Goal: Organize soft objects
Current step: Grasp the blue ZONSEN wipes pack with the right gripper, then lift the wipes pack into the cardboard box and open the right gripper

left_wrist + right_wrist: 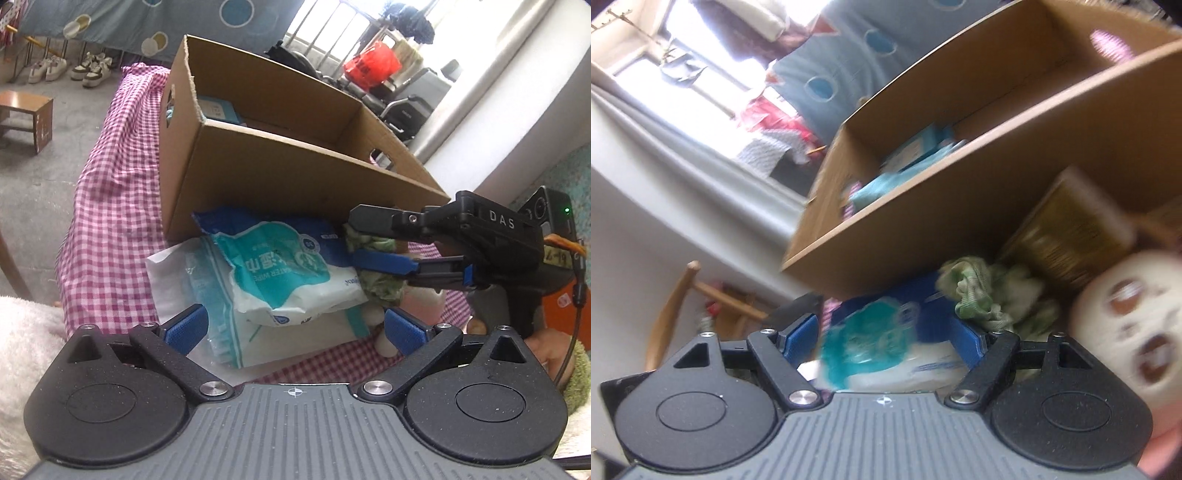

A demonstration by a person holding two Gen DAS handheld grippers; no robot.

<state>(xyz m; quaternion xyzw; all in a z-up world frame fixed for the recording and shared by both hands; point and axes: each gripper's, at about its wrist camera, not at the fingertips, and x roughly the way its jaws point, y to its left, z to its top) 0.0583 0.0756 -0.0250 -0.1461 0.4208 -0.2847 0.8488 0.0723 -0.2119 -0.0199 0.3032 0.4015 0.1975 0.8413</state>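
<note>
Two grippers at the wipes pack (291,273).
My left gripper (293,328) gapes; my right gripper's (373,240) fingers (384,263) stand apart around green cloth (380,286).

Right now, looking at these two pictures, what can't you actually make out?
- Cardboard box contents: left wrist view, its front wall hides all but a teal pack.
- Plush toy: right wrist view, motion-blurred, cut by the right edge.
- Green cloth: left wrist view, partly behind the right gripper.
- Wipes pack print: blurred.

Matt cardboard box (295,173), glossy plastic wipes pack (288,266), checked cloth (110,221).
</note>
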